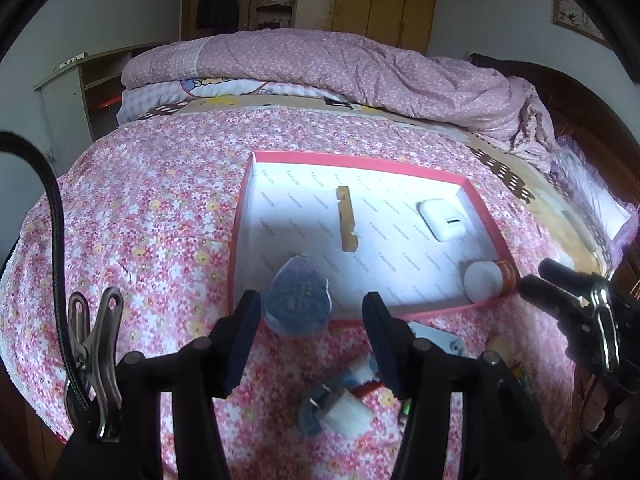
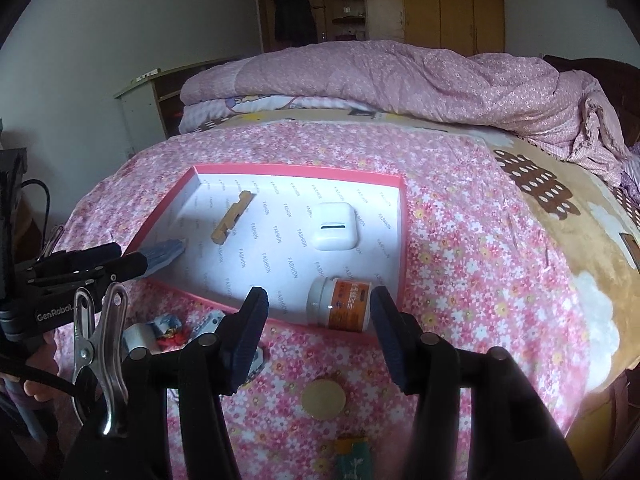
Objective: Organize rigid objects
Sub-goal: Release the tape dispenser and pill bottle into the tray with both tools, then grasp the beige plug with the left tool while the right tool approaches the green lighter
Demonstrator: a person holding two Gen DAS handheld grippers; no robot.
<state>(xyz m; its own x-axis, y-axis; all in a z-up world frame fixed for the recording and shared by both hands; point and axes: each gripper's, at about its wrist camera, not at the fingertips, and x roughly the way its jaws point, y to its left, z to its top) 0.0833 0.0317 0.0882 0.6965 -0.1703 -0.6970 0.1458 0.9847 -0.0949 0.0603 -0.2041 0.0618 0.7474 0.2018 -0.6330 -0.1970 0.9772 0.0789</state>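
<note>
A shallow box with a pink rim and white printed floor lies on the flowered bedspread. Inside it are a wooden strip, a white earbud case and a white-capped orange bottle on its side in the near right corner. A blue pouch rests at the box's near wall, just ahead of my left gripper, which is open with its pads off the pouch. My right gripper is open just short of the bottle, not touching it. The left gripper shows beside the pouch.
On the bedspread in front of the box lie a gold disc, a metal plate, a small roll, a green item and a white and blue item. A folded quilt lies at the far end of the bed.
</note>
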